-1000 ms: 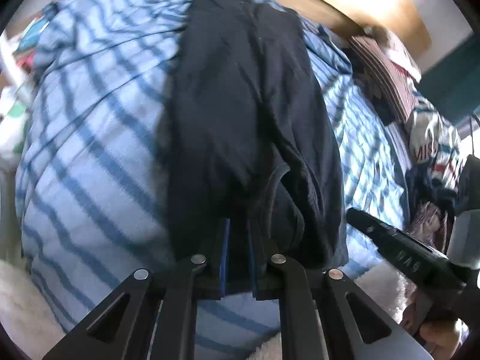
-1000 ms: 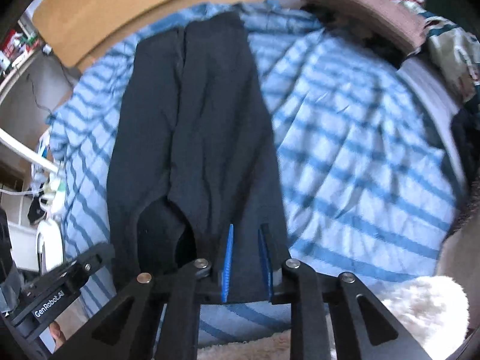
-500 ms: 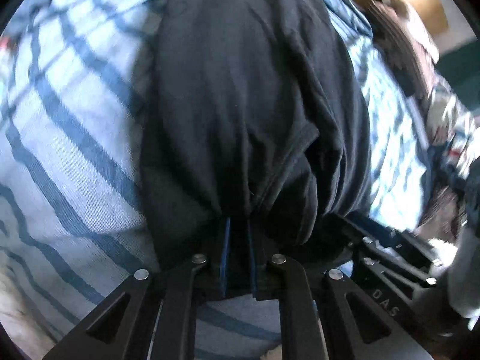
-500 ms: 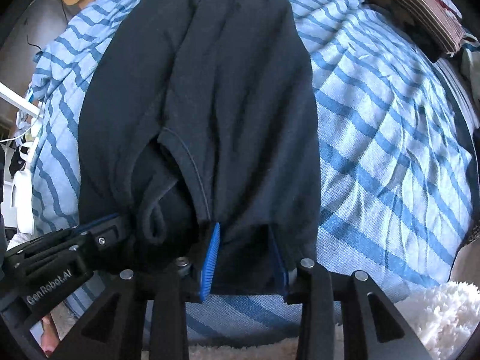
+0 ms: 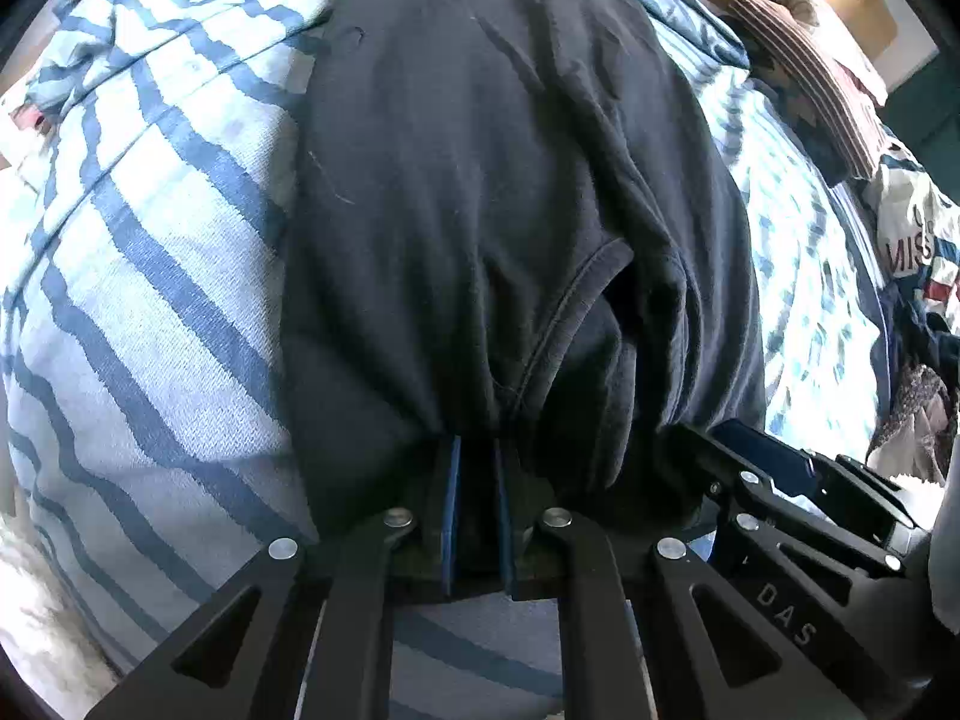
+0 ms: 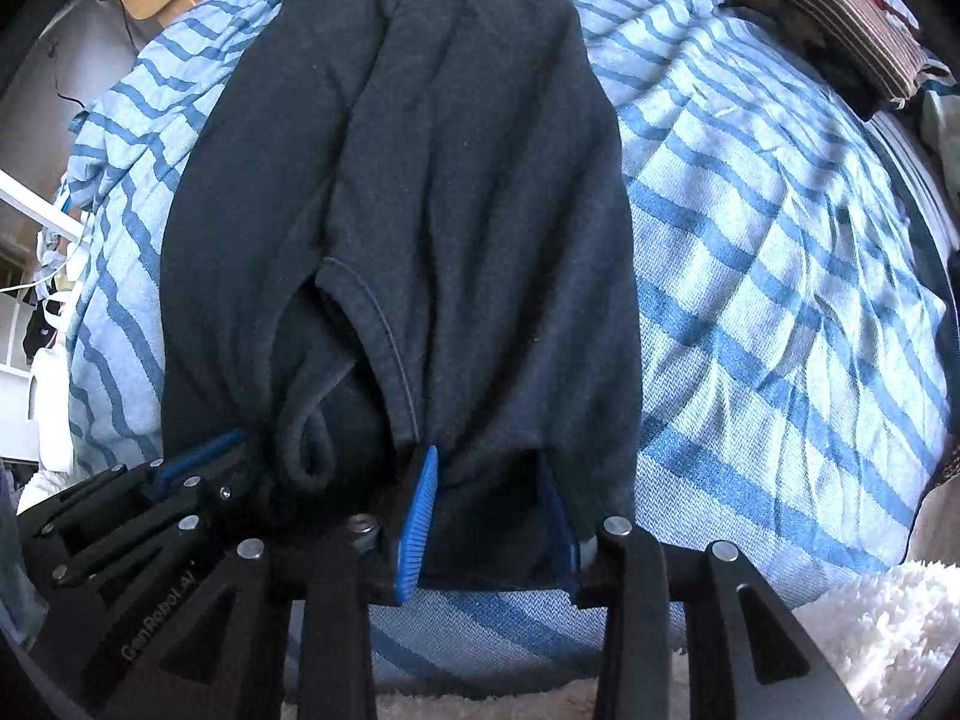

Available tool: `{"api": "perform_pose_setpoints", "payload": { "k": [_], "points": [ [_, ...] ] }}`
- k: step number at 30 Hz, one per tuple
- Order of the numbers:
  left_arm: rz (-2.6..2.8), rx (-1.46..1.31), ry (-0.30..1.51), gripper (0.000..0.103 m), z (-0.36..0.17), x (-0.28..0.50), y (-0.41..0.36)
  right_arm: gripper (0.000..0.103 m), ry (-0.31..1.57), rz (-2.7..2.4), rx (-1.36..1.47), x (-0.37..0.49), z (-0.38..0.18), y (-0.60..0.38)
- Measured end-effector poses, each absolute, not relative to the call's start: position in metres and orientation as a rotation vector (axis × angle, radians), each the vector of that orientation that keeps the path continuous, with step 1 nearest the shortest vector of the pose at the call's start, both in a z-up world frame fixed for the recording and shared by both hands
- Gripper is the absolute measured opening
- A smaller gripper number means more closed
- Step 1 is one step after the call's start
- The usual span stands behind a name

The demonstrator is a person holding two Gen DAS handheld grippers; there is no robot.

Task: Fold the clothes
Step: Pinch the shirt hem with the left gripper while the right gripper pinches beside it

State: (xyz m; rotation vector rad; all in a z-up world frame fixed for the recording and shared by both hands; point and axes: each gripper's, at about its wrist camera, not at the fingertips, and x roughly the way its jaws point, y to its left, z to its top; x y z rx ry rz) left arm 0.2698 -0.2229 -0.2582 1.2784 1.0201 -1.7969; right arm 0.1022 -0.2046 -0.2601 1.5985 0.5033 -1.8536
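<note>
The dark shirt (image 6: 420, 192) lies lengthwise down the middle of the striped bedspread (image 6: 780, 252), both sides already folded in to make a long narrow strip, its collar end at the bed's near edge. What seems left is the crosswise fold toward the far end. The left gripper (image 5: 477, 480) is pinched tight on the near hem. The right gripper (image 6: 486, 504) has just been opening, its jaws apart with cloth between them; whether the pads press on it is hard to tell. Bare bedspread flanks the strip on both sides. A heap of clothes (image 5: 840, 90) crowds the far right corner.
</note>
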Motion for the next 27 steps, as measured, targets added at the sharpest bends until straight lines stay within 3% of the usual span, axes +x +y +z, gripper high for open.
{"api": "perform_pose_setpoints", "payload": {
  "k": [12,22,27],
  "points": [
    [-1.783,1.326,0.971,0.012,-0.259,0.264,-0.219,0.039,0.501,-1.864,1.591,0.105,-0.255,-0.198],
    [-1.796,1.244,1.078,0.011,-0.255,0.279,-0.218,0.042,0.498,-1.884,1.58,0.107,-0.248,-0.19],
    [-1.874,1.105,1.124,0.011,-0.227,0.302,-0.217,0.042,0.399,-1.89,1.595,0.105,-0.233,-0.172]
  ]
}}
